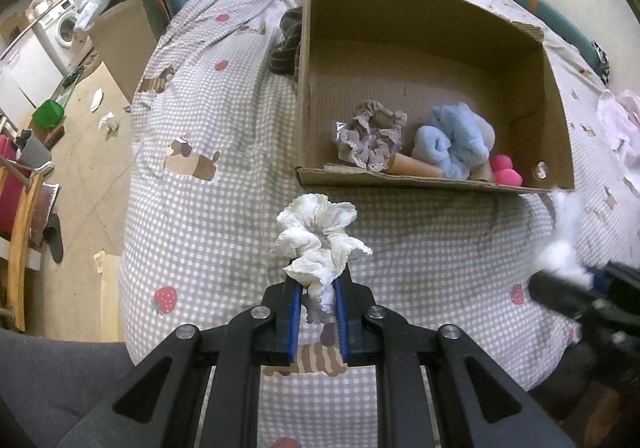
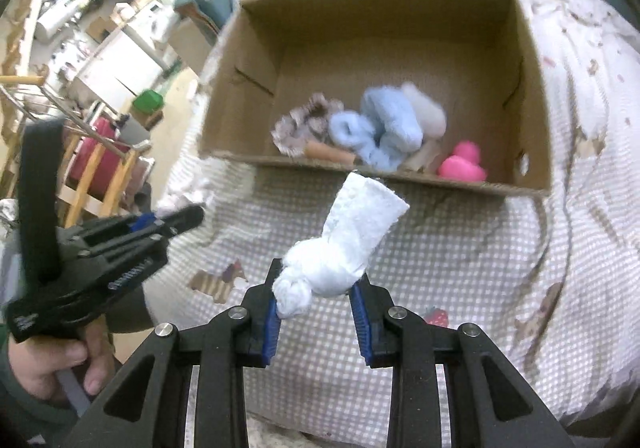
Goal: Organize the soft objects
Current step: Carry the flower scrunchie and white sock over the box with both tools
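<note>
My left gripper (image 1: 316, 284) is shut on a white ruffled scrunchie (image 1: 316, 236), held above the checked bedspread just short of the cardboard box (image 1: 420, 184). My right gripper (image 2: 318, 298) is shut on a knotted white cloth (image 2: 344, 248), held in front of the box (image 2: 400, 180). In the box lie a grey-brown scrunchie (image 1: 372, 134), a light blue fluffy scrunchie (image 1: 452, 144), a pink soft toy (image 2: 464, 164), an orange cone (image 1: 416, 168) and a whitish soft piece (image 2: 428, 110). The left gripper shows at the left of the right wrist view (image 2: 176, 222). The right gripper and its cloth show at the right edge of the left wrist view (image 1: 560, 260).
The box stands on a bed with a grey checked cover (image 1: 224, 232). A dark knitted item (image 1: 286, 44) lies against the box's left wall. Pale cloth (image 1: 620, 120) lies right of the box. Left of the bed are floor, a wooden chair (image 1: 20, 232) and a green dustpan (image 1: 48, 114).
</note>
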A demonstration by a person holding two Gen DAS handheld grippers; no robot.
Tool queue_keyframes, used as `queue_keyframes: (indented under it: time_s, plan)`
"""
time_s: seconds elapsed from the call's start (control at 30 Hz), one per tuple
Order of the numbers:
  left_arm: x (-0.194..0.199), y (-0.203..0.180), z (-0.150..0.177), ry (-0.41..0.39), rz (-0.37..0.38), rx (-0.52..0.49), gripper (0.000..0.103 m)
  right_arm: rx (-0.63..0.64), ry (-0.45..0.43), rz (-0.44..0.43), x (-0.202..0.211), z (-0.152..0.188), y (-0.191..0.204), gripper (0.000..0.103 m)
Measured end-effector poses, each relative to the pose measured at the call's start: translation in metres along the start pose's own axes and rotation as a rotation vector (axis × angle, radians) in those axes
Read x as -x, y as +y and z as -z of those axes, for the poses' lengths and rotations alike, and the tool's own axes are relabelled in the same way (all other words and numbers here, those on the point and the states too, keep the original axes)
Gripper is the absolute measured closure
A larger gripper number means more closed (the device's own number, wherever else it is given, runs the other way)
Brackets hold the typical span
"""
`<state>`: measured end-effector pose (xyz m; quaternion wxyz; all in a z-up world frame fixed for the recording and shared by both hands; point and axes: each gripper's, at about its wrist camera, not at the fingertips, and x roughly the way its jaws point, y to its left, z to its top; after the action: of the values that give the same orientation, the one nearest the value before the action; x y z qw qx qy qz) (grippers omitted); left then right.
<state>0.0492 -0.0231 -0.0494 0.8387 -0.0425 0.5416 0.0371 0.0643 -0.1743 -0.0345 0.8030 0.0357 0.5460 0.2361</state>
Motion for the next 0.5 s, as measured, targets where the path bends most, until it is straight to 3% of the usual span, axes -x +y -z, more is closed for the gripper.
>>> queue_keyframes:
  time_s: [0.23,0.5]
  plan:
    - [0.035,-0.011,-0.008,-0.097,0.029,0.011,0.09,-0.047,-0.19,-0.073,0.062,-0.013,-0.017,0.07]
    - [0.069,-0.017,-0.051,-0.184,0.069,-0.004,0.09,-0.069,-0.302,-0.095,0.086,-0.058,-0.024,0.07]
